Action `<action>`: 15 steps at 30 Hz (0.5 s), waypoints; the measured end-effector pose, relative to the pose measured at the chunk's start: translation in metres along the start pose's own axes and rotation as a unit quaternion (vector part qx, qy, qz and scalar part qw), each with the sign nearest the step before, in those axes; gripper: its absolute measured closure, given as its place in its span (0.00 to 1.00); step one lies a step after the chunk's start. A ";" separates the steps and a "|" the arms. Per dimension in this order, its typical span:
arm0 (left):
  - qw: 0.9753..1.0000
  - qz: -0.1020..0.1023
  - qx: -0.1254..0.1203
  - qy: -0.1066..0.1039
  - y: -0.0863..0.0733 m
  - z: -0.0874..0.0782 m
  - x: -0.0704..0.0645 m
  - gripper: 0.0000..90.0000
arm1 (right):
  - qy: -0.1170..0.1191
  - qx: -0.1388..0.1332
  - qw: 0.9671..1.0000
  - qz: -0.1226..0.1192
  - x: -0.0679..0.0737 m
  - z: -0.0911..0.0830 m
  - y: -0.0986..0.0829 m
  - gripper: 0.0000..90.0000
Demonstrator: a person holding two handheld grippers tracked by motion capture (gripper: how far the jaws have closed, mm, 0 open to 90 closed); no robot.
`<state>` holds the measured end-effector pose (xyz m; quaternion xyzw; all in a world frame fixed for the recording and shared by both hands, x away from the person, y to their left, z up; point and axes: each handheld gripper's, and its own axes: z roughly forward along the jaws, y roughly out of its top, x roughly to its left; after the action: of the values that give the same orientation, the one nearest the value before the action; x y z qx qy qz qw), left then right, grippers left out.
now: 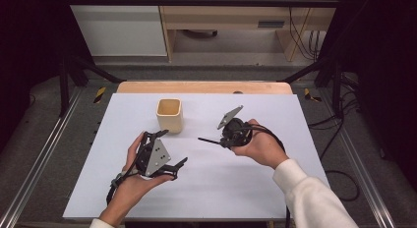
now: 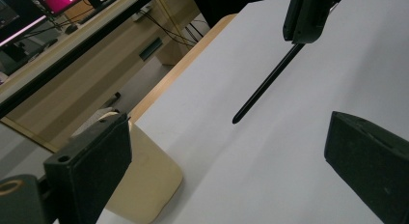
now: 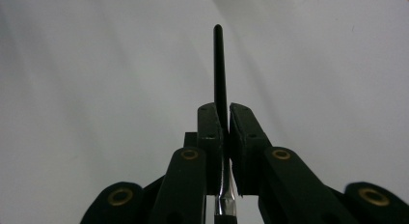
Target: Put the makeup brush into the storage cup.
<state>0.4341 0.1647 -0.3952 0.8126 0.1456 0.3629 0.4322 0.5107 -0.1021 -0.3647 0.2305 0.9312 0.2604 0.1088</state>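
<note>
The right gripper (image 1: 227,139) is clamping a thin black pen (image 1: 209,140) between its jaws, which are pressed tight against the shaft; in the right gripper view the pen (image 3: 220,74) is sticking straight out toward twelve o'clock past the right gripper (image 3: 225,122), with a shiny metal bit of it showing at the bottom between the jaws. In the high view the pen is pointing toward nine o'clock from that gripper, hanging just above the white table (image 1: 255,184), its tip lying at about four o'clock of the cup (image 1: 170,115), near it but apart. The cup, cream and open-topped, is standing upright on the far half of the table, at about twelve o'clock of the left gripper (image 1: 172,168). The left gripper is gaping wide with nothing between its jaws, and it is being held over the near left part of the table. In the left gripper view the left gripper (image 2: 231,156) is showing its two jaws spread far apart, the cup (image 2: 144,185) sitting right behind the left jaw at seven o'clock, and the pen (image 2: 265,84) slanting down from one o'clock out of the right gripper (image 2: 304,21), its tip hovering over bare table (image 2: 299,185)
</note>
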 end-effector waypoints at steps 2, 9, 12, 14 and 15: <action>1.000 0.004 0.001 -0.001 -0.001 0.004 -0.001 0.03 | 0.001 -0.001 1.000 0.002 -0.003 0.000 0.001 0.93; 1.000 0.014 0.008 -0.009 -0.001 0.016 -0.007 0.03 | 0.003 0.002 1.000 0.004 -0.005 0.000 0.003 0.93; 1.000 0.017 0.011 -0.014 -0.001 0.019 -0.010 0.03 | 0.004 0.002 1.000 0.002 -0.003 0.000 0.003 0.93; 1.000 0.023 0.015 -0.008 0.000 0.020 -0.012 0.03 | 0.005 0.004 1.000 0.000 -0.002 -0.001 0.004 0.93; 1.000 0.022 0.015 -0.008 0.000 0.021 -0.013 0.03 | 0.006 0.004 1.000 0.001 -0.001 -0.001 0.004 0.93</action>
<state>0.4406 0.1452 -0.4090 0.8247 0.1297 0.3638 0.4131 0.5122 -0.1001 -0.3617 0.2298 0.9328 0.2582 0.1018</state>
